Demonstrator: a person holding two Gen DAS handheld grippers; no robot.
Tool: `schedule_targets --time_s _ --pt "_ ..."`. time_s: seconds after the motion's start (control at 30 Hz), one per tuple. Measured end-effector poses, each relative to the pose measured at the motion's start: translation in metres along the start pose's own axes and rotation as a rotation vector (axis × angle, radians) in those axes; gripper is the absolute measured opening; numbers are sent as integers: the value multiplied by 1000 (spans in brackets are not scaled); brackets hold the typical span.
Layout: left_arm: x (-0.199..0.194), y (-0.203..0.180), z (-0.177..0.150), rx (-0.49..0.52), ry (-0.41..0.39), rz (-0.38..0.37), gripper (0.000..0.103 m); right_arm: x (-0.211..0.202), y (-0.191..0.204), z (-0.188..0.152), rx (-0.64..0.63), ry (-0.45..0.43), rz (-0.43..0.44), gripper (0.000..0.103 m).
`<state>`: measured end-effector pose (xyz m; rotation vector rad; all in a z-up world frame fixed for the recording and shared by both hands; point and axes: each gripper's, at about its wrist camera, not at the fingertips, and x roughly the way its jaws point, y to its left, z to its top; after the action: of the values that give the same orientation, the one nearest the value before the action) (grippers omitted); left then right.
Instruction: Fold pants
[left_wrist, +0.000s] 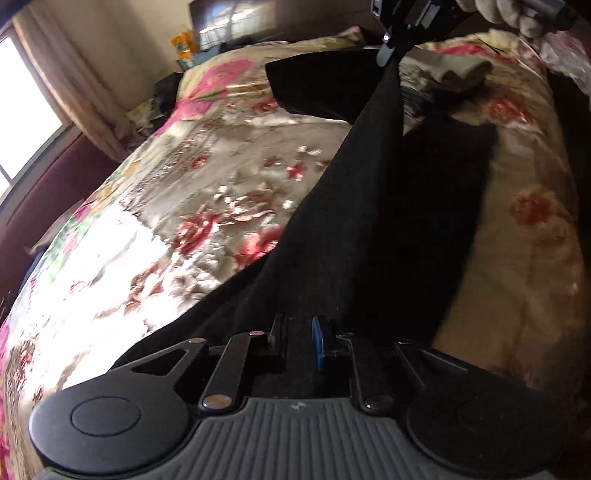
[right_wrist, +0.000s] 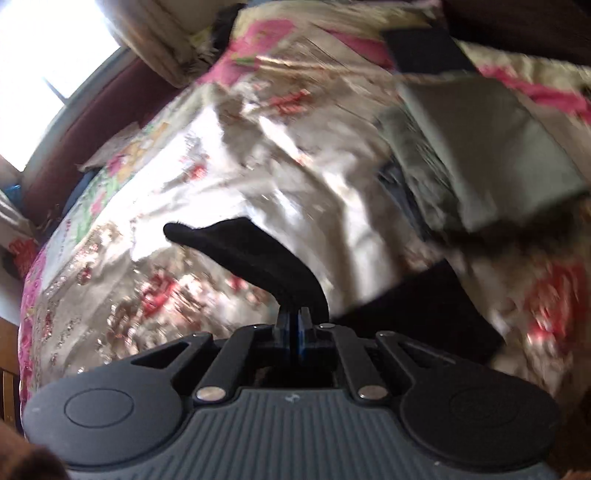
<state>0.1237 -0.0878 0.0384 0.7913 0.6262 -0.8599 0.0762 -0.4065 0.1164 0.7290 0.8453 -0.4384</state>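
The black pants (left_wrist: 354, 221) hang stretched between my two grippers above a floral bedspread (left_wrist: 207, 192). My left gripper (left_wrist: 301, 343) is shut on one end of the pants at the bottom of the left wrist view. My right gripper (left_wrist: 391, 48) shows at the top of that view, shut on the far end, held by a gloved hand (left_wrist: 506, 14). In the right wrist view my right gripper (right_wrist: 295, 325) pinches a black flap of the pants (right_wrist: 251, 258), which curls up to the left. Another black part (right_wrist: 424, 310) lies on the bed to the right.
A grey folded garment (right_wrist: 491, 147) lies on the bed at the right. A dark folded cloth (right_wrist: 424, 48) lies beyond it. A window (left_wrist: 22, 122) with curtains (left_wrist: 77, 74) and a maroon bed frame (left_wrist: 48, 192) stand at the left.
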Motion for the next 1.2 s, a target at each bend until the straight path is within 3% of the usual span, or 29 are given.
schedule_targets --time_s 0.1,0.27,0.47,0.6,0.63,0.67,0.83,0.9,1.03,1.2 --pt "14 -21 -1 84 41 -24 32 28 -44 -32 93 82 -77 8" --pt "21 -36 3 197 45 3 32 31 -53 -42 85 41 -104 16" --pt "26 -49 6 272 31 7 33 36 -31 -42 -125 -67 -184 36" --pt "33 -61 10 301 7 28 36 50 -28 -37 -140 -101 -164 31" --pt "37 -63 12 300 12 32 36 52 -30 -34 -123 -103 -153 9" --pt "40 -64 14 299 18 34 36 51 -33 -31 -83 -94 -124 4" --pt "31 -50 25 257 9 27 35 -3 -66 -25 217 -147 58 4" --pt "21 -46 26 270 -7 25 35 -11 -83 -34 285 -128 55 4" --pt "27 -53 14 321 38 0 35 23 -114 -59 385 -4 -13 4" --pt "31 -60 8 332 48 11 35 32 -119 -58 412 -8 4 13"
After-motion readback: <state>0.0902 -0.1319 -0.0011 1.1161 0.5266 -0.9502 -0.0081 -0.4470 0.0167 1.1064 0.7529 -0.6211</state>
